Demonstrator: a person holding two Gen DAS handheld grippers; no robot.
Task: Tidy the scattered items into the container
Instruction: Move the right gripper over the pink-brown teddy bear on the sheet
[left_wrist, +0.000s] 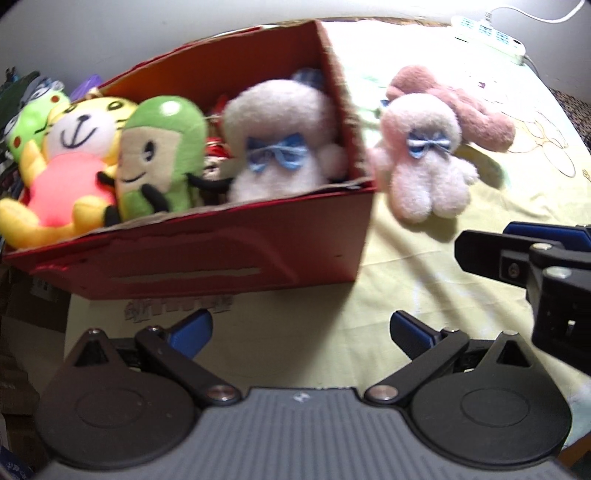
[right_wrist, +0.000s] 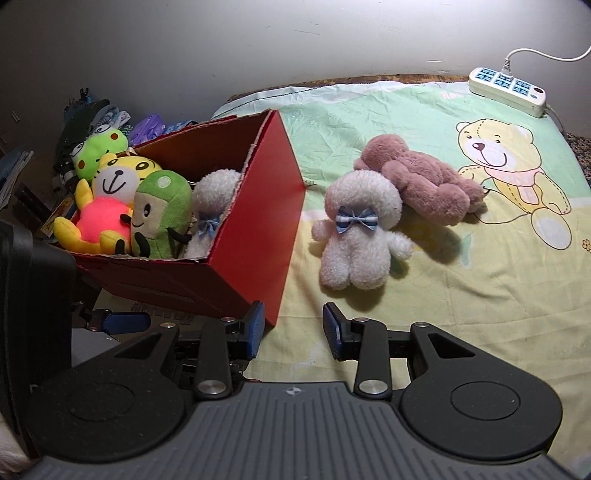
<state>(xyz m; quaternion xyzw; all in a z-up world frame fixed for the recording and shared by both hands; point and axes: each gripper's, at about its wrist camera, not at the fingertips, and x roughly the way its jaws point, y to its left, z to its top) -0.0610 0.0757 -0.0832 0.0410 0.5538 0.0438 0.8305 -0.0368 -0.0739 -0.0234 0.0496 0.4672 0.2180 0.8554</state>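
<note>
A red cardboard box (left_wrist: 207, 258) (right_wrist: 255, 221) sits at the left of the bed. It holds a yellow and pink tiger plush (left_wrist: 70, 173), a green plush (left_wrist: 159, 155) and a white plush with a blue bow (left_wrist: 277, 147). A second white plush with a blue bow (right_wrist: 358, 229) (left_wrist: 424, 162) lies on the sheet right of the box, touching a pink-brown plush (right_wrist: 424, 181) (left_wrist: 472, 103). My left gripper (left_wrist: 301, 332) is open and empty in front of the box. My right gripper (right_wrist: 293, 328) is open and empty, short of the loose white plush.
A white power strip (right_wrist: 506, 88) with its cable lies at the far right edge of the bed. A green frog plush (right_wrist: 98, 147) and clutter sit behind the box on the left. The sheet (right_wrist: 480, 295) has a bear print.
</note>
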